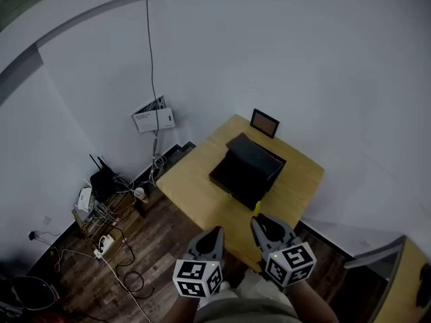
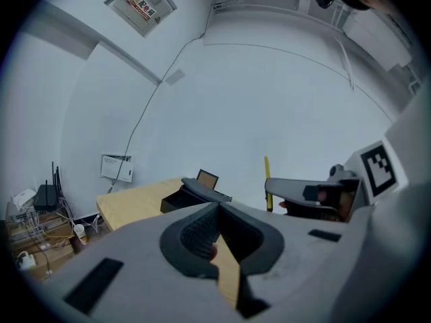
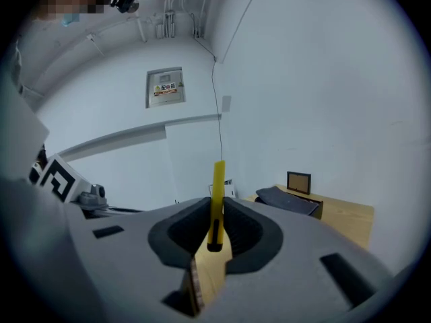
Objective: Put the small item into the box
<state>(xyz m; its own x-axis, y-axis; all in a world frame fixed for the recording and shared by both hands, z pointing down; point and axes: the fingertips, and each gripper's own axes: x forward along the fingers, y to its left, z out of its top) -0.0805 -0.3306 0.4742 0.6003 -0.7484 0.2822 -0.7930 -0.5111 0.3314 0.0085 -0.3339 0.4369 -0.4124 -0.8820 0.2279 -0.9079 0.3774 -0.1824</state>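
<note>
Yellow utility knife (image 3: pixel 218 187): slim body with a black slider, pinched upright in my right claw (image 3: pixel 217 206). Its long axis runs straight up out of the jaws, and most of its length stands above the pads.
Right claw: closed firmly on the knife's lower end, one pad on each flat side. In the head view it hangs over the near edge of the bench (image 1: pixel 192 180), with a yellow sliver showing ahead of it.
Left claw (image 2: pixel 217 210): jaws pressed together with nothing between them. It sits idle just beside the right one.
Black box (image 1: pixel 246 167): open on the wooden bench, lid raised toward the far side, with a small picture frame (image 1: pixel 264 122) beyond it at the far edge.
Relation that matters: the box lies ahead of the right claw and slightly to its left, across a strip of bare bench. The right claw is the nearer one and already holds the knife.
Step, as I judge it: carrying, since the knife is not yet in the box.
Next move: I expect to reach forward and tip the knife so its length lies along the box's opening before letting go.
Risk: released upright, it could catch the rim or lid.
</note>
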